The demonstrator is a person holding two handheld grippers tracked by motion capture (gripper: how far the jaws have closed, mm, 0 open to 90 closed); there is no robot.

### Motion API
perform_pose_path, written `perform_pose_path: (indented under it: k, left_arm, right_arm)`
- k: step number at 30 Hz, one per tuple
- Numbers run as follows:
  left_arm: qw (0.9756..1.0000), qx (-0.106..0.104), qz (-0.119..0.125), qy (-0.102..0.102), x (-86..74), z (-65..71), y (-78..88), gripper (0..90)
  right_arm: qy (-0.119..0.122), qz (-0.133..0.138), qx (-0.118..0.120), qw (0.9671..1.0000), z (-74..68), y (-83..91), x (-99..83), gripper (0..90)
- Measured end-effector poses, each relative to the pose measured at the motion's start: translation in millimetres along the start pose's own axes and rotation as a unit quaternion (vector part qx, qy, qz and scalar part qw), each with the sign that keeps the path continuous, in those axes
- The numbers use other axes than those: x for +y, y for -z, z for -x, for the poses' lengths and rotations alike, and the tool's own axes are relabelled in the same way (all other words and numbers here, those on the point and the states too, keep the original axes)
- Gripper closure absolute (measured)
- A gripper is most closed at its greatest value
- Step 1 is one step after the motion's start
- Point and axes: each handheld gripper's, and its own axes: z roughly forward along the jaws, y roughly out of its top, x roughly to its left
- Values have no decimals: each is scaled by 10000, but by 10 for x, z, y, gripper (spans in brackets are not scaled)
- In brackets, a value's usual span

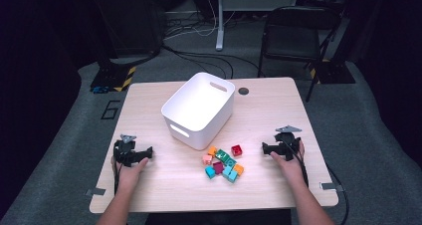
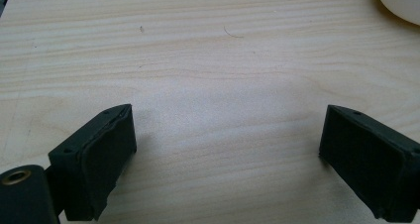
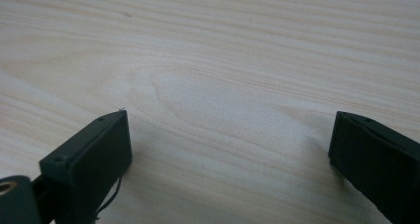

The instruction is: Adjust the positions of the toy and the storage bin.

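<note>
A white plastic bin (image 1: 199, 108) stands at the middle of the wooden table (image 1: 268, 110). Just in front of it lies a cluster of several small coloured blocks (image 1: 223, 164): red, orange, pink, green, teal and maroon. My left gripper (image 1: 148, 154) rests on the table at the left, well apart from the blocks, jaws wide open over bare wood (image 2: 225, 130). At the right, my right gripper (image 1: 264, 148) also rests on the table, jaws open and pointing toward the blocks, with nothing between them (image 3: 230, 135).
A corner of the white bin (image 2: 401, 3) shows at the top right of the left gripper view. A dark round hole (image 1: 243, 91) sits in the table behind the bin. Beyond the table stand a black folding chair (image 1: 293, 33) and cables on the floor.
</note>
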Motion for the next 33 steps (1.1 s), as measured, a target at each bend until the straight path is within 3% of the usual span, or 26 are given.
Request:
perform_pose_path:
  k: [11, 15, 25, 33]
  left_arm:
    - [10000, 5, -17, 24, 0, 10, 6, 77]
    - [10000, -36, 64, -5, -4, 9, 9, 114]
    - [10000, -22, 88, 7, 8, 19, 10, 164]
    - [9999, -23, -47, 91, 39, 12, 63, 317]
  right_arm:
    - [28, -15, 33, 10000, -43, 60, -57, 22]
    - [135, -20, 92, 9999, -51, 57, -61, 3]
    - [117, -34, 85, 9999, -66, 57, -61, 1]
    - [116, -33, 84, 9999, -67, 56, -61, 1]
